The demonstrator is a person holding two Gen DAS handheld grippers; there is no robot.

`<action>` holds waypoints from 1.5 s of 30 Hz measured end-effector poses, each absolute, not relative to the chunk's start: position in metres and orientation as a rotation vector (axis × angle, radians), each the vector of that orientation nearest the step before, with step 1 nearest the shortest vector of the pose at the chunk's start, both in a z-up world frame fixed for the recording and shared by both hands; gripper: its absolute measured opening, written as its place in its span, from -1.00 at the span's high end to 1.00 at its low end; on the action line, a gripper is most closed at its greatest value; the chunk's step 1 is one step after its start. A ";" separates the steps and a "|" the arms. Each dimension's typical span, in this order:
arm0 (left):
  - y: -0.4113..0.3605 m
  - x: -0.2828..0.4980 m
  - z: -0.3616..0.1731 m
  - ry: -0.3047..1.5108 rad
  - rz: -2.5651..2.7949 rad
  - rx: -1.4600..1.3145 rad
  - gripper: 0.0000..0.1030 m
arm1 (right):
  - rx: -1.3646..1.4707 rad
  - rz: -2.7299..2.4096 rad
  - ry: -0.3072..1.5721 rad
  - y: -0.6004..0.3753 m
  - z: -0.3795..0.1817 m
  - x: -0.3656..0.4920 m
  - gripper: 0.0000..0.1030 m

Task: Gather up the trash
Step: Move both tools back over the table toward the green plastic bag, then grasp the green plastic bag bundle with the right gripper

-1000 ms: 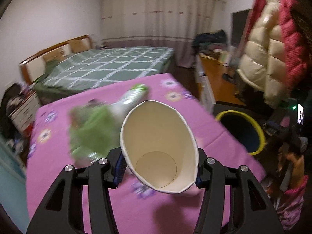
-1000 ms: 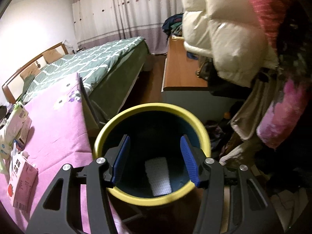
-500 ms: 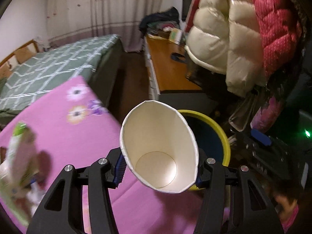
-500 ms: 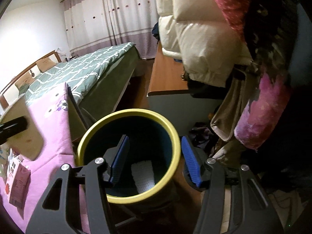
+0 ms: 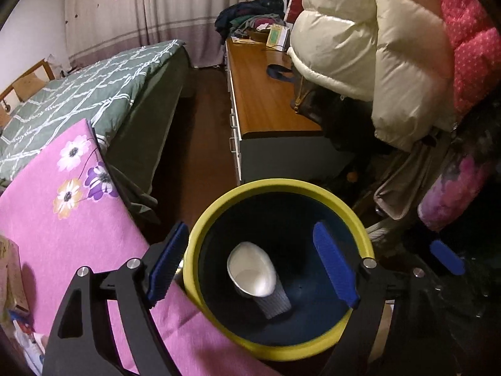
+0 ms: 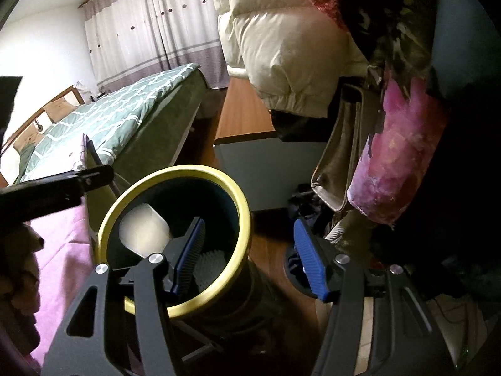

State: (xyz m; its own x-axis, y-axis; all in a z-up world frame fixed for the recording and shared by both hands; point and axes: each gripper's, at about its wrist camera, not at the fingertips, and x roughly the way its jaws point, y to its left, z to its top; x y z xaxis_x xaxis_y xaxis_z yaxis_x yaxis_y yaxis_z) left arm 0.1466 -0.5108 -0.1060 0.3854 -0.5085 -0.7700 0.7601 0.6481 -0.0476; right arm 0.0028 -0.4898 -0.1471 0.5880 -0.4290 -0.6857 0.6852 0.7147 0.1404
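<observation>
A white paper cup [image 5: 252, 270] lies inside the dark bin with a yellow rim [image 5: 278, 185], on a pale ribbed item [image 5: 275, 304]. My left gripper [image 5: 253, 266] is open and empty above the bin's mouth. In the right wrist view the cup [image 6: 144, 230] shows blurred inside the bin [image 6: 241, 200]. My right gripper [image 6: 250, 260] is open and empty, just right of the bin's rim. The left gripper's arm [image 6: 53, 188] crosses that view at the left.
A table with a pink flowered cloth [image 5: 62, 219] stands left of the bin, with cartons [image 5: 12, 275] at its left edge. A green bed [image 5: 78, 94], a wooden dresser [image 5: 266, 94] and hanging puffer coats [image 5: 375, 47] surround the bin.
My left gripper swung right from the table to over the bin, opened and let go of the paper cup, which now lies in the bin. My right gripper drifted right of the bin.
</observation>
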 end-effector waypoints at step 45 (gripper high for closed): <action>0.054 0.178 -0.123 0.666 0.158 -0.085 -0.80 | 0.046 0.162 0.658 -0.117 -0.065 0.234 0.04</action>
